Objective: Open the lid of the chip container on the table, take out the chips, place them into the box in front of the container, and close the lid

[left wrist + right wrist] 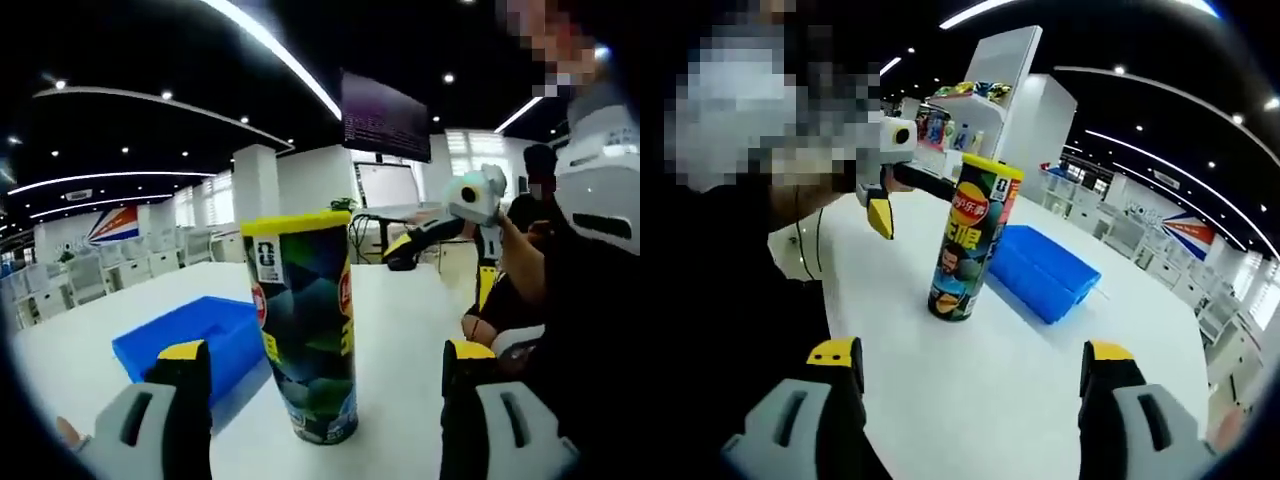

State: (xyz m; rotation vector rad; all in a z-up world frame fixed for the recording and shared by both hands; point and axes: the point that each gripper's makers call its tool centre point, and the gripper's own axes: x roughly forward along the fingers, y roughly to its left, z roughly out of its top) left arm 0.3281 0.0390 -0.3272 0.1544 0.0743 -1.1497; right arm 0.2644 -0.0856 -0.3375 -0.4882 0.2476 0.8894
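A tall chip container (pixel 305 325) with a dark printed wall and a yellow lid (pixel 295 222) stands upright on the white table. My left gripper (pixel 326 352) is open, its yellow-tipped jaws wide on either side of the container and short of it. Just left of the container lies a blue box (pixel 200 335). My right gripper (pixel 405 250) hovers farther back at the right. In the right gripper view, the right gripper (pixel 971 355) is open and well short of the container (pixel 970 240) and its lid (pixel 990 165). The blue box (pixel 1045 262) lies beside it, and the left gripper (pixel 880 210) hangs at its left.
The white table (pixel 400 330) spreads wide around the container. A person in dark clothes (pixel 580 330) stands close at its edge. Shelves with goods (pixel 960 110) rise behind the table, and office desks and chairs (pixel 70 280) stand farther off.
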